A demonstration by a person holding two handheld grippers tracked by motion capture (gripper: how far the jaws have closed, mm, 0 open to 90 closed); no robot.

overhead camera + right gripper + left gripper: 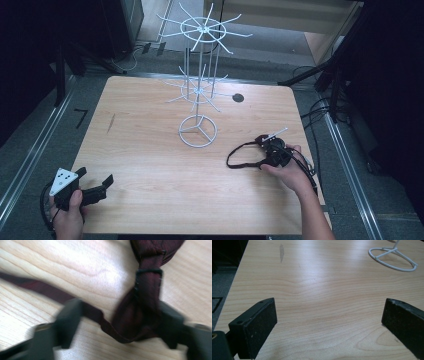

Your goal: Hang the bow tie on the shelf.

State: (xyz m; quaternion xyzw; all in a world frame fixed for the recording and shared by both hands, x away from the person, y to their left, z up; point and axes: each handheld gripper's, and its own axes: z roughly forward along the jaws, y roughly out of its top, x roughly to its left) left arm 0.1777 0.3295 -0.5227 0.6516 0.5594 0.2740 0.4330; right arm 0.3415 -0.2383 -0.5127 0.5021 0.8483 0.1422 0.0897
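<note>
Grain runs in long pale waves across the wooden bench (150, 150), a rounded-corner slab with a small dark smudge near its 10 o'clock area and a round black hole (238, 98) toward 1 o'clock. At about 12 o'clock of the bench's middle stands a white wire rack (198, 90): a thin upright rod on a ring-shaped foot with three spokes, carrying two tiers of radiating hooked arms (the upper tier circled by a hoop).

The thing in hand is a dark maroon bow tie (145, 297) of finely woven, faintly glossy fabric, pinched at its middle by a narrow band, with a flat strap (240, 156) that loops out over the wood in a thin dark curve. It lies at roughly 4 o'clock on the bench, well apart from the rack's foot. The right gripper (272, 150), held by the right hand (290, 172), is on it: in the right gripper view its two blurred black jaws stand half closed on either side of one lobe of the bow, the right one against the cloth, the left one near the strap; whether both pads press is not clear.

The left gripper (329, 322) rests at 8 o'clock near the bench's near edge, in the left hand (67, 215), a grey triangular plate on top. Its blocky matte-black jaws, rough-faced, stand wide apart with bare wood between them.
</note>
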